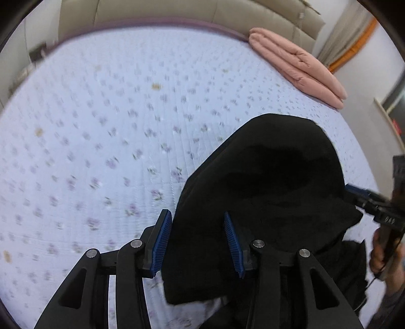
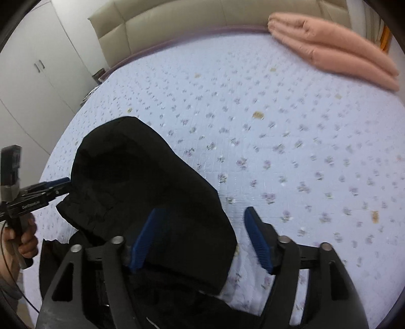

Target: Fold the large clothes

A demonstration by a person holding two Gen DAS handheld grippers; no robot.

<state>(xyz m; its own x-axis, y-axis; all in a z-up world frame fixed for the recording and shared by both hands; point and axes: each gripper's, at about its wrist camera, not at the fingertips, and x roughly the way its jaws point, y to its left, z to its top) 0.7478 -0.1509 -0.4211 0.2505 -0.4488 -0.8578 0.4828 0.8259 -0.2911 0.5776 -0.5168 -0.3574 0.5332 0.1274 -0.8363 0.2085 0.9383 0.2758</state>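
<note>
A black garment [image 1: 265,192] lies bunched on the near part of the bed; it also shows in the right wrist view [image 2: 141,182]. My left gripper [image 1: 200,243] is open, its blue pads apart, with the garment's left edge between and below them. My right gripper [image 2: 200,240] is open over the garment's right edge, its left pad above the cloth and its right pad above the sheet. The other gripper shows at the garment's far side in each view, right gripper [image 1: 354,192] and left gripper [image 2: 63,183], tips touching the cloth.
The bed [image 1: 101,126] has a pale blue quilted sheet with small purple flowers. A folded pink duvet [image 1: 298,65] lies at the far right corner, also in the right wrist view [image 2: 334,48]. A beige padded headboard [image 2: 177,22] is behind. White wardrobe doors [image 2: 33,76] stand at left.
</note>
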